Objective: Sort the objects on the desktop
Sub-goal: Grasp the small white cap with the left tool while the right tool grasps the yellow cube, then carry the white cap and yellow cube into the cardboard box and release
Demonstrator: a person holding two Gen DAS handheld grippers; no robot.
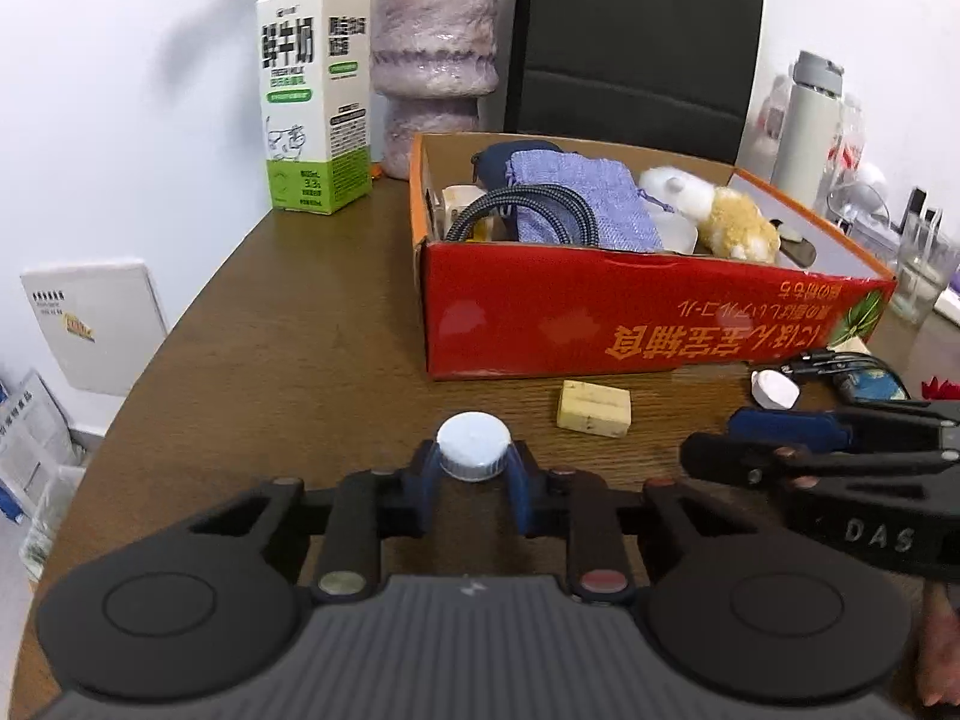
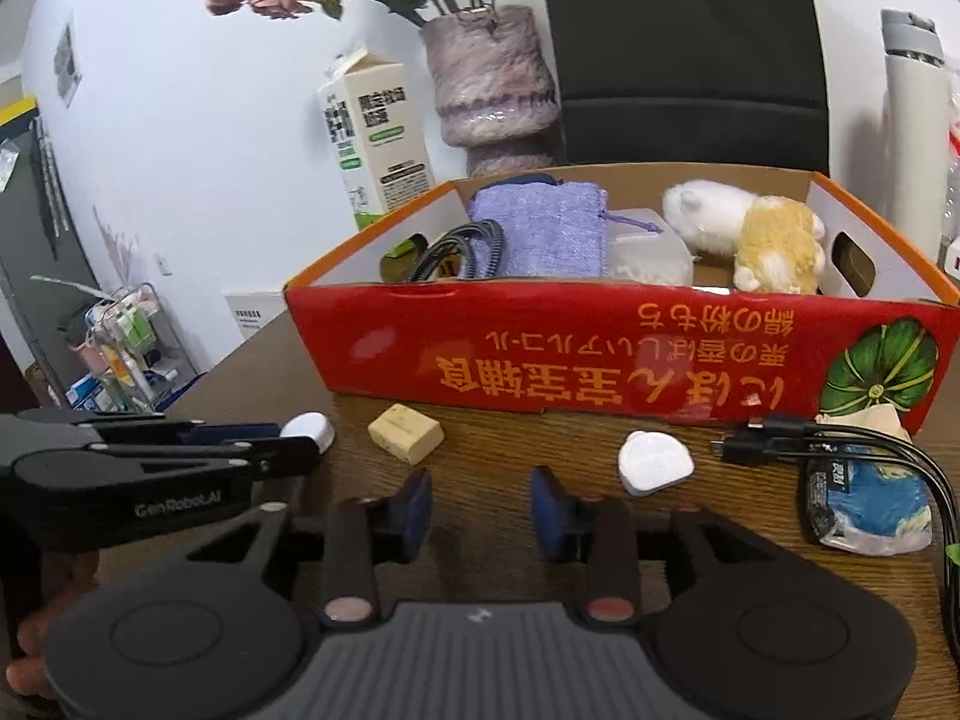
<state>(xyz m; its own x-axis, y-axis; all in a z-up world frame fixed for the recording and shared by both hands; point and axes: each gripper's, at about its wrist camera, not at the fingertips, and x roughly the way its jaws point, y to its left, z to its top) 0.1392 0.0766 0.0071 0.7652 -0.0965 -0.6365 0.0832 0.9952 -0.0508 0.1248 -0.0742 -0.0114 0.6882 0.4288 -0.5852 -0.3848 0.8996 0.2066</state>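
My left gripper [image 1: 474, 468] is shut on a white bottle cap [image 1: 474, 446], held just above the brown table [image 1: 270, 360]; the cap also shows in the right wrist view [image 2: 309, 429] at the left gripper's tips. My right gripper [image 2: 480, 510] is open and empty, low over the table. A yellow eraser block [image 1: 594, 408] [image 2: 406, 432] lies in front of the red cardboard box [image 1: 630, 312] [image 2: 600, 348]. A white charger plug [image 2: 654, 462] [image 1: 775, 389] lies just right of my right gripper. The box holds a purple pouch [image 1: 576, 198], a braided cable [image 1: 528, 213] and a plush toy [image 1: 714, 210].
A black cable [image 2: 840, 444] and a blue packet [image 2: 870, 504] lie at the right. A milk carton [image 1: 312, 90], a purple vase [image 1: 435, 54] and a black chair [image 1: 636, 42] stand behind the box. A white flask [image 1: 807, 120] and a glass [image 1: 924, 270] stand at the far right.
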